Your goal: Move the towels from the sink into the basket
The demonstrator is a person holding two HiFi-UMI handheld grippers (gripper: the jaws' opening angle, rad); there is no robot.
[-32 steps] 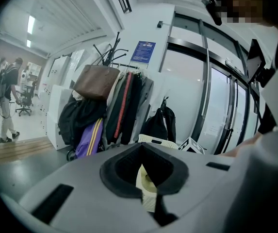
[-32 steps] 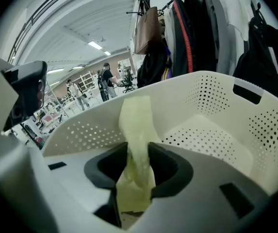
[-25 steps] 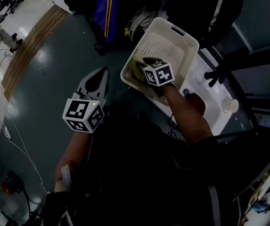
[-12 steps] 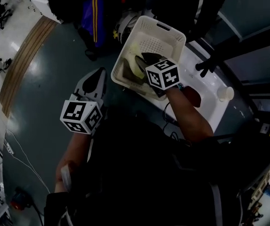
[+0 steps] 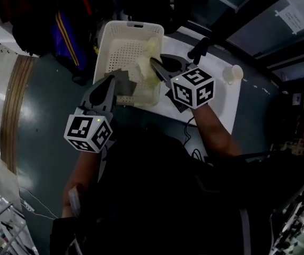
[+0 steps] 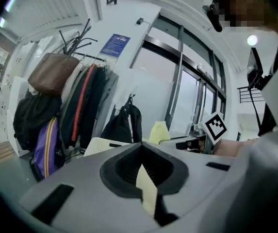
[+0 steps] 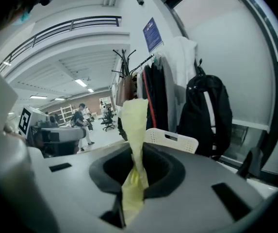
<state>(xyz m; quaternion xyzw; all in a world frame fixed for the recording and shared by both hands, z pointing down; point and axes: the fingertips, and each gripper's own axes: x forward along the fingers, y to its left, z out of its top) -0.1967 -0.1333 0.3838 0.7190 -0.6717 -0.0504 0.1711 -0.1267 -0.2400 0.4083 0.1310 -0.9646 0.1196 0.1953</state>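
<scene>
Towel (image 7: 134,125) is dangling from the right tongs (image 5: 155,62), which are pinching only its bunched end, so it is risking slipping loose outside the basket (image 5: 133,24) just below them; the left tongs (image 5: 111,81) are pressed together.

**Head view.** My head camera looks steeply down from well above, and my arms enter at 6 o'clock. The basket (image 5: 133,23) lies at 12, the left gripper (image 5: 111,80) at 10 and the right gripper (image 5: 153,61) at 1.

**Left gripper view.** This camera rides close behind my left jaws and faces almost level along them. The coats (image 6: 88,106) are at 10 and the right cube (image 6: 215,125) at 3.

**Right gripper view.** This camera sits equally close behind my right jaws, tilted slightly down. The left gripper shows at 9.

All three views share the basket, the coats and the towel (image 7: 134,130).
</scene>
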